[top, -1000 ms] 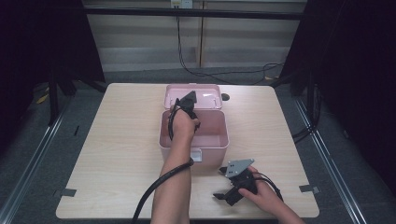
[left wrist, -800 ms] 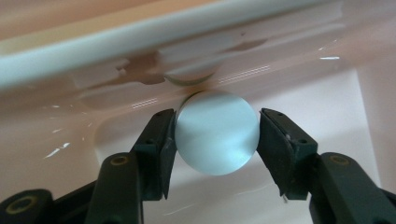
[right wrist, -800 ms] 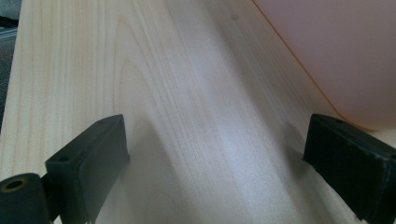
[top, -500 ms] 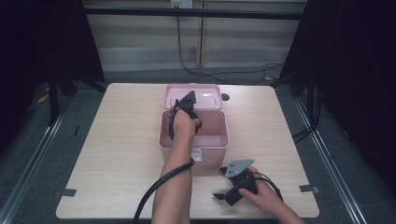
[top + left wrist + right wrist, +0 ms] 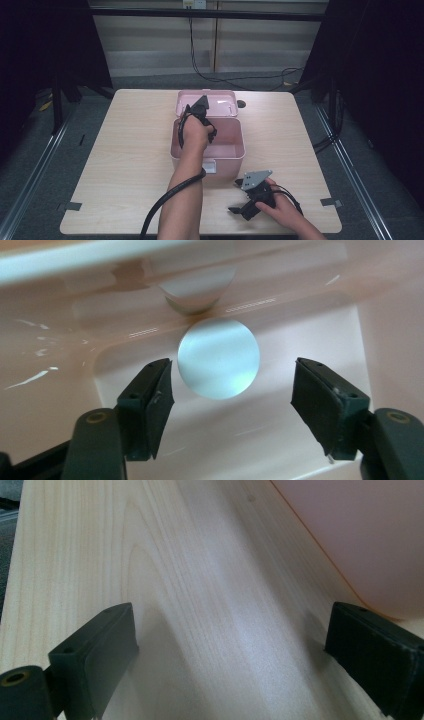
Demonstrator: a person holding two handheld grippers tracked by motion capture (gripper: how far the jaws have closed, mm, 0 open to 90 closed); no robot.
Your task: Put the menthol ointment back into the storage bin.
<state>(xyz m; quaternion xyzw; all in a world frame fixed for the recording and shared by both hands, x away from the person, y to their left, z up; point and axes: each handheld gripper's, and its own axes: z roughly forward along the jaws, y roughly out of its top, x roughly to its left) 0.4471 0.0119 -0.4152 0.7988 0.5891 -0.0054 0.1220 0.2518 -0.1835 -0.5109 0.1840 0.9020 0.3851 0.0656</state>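
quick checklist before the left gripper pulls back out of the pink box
1. Left gripper jaws off the disc: ok, they have just been opening and neither pad touches it.
2. Silver disc at rest inside the pink box: ok, it sits on the floor close to a wall.
3. Lid open and out of the way: ok, it lies back behind the box.
4. Disc lying flat, not leaning on the wall: cannot tell.
5. Right gripper clear of the box: ok, open over the table, nothing between the jaws.
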